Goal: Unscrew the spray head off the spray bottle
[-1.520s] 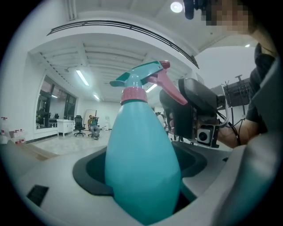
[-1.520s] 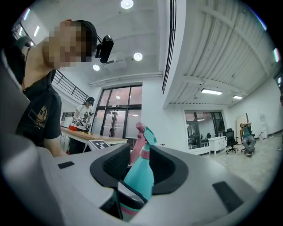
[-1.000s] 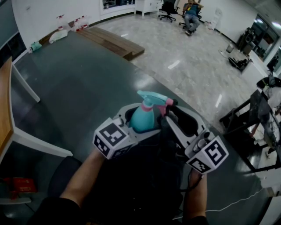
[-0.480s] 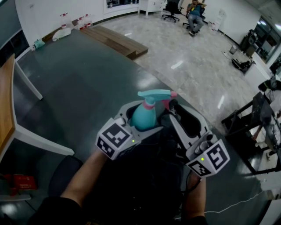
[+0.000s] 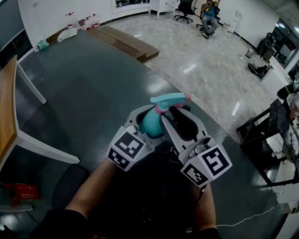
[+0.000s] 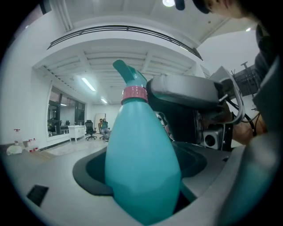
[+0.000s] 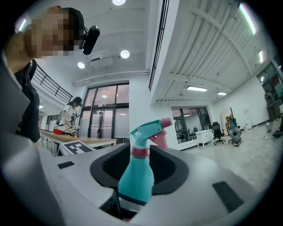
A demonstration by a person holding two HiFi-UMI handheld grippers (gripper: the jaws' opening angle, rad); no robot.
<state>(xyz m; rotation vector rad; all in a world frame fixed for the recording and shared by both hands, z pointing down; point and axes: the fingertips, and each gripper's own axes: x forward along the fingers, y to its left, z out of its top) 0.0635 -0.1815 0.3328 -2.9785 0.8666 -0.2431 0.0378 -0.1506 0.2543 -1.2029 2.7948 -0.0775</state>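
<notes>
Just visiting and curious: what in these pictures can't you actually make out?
- Base of the spray bottle: head view, hidden inside the left gripper.
- Nozzle and trigger of the spray head: left gripper view, hidden behind the right gripper.
- Thread under the pink collar: every view, covered by the collar, so its looseness is unknowable.
- Seated person: head view, too small for detail.

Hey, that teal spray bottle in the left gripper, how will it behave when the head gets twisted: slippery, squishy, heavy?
The spray bottle looks smooth and tapered, so it may spin in the left gripper under twisting. Its plastic wall probably flexes if squeezed. No liquid level shows, so weight is unclear.
</notes>
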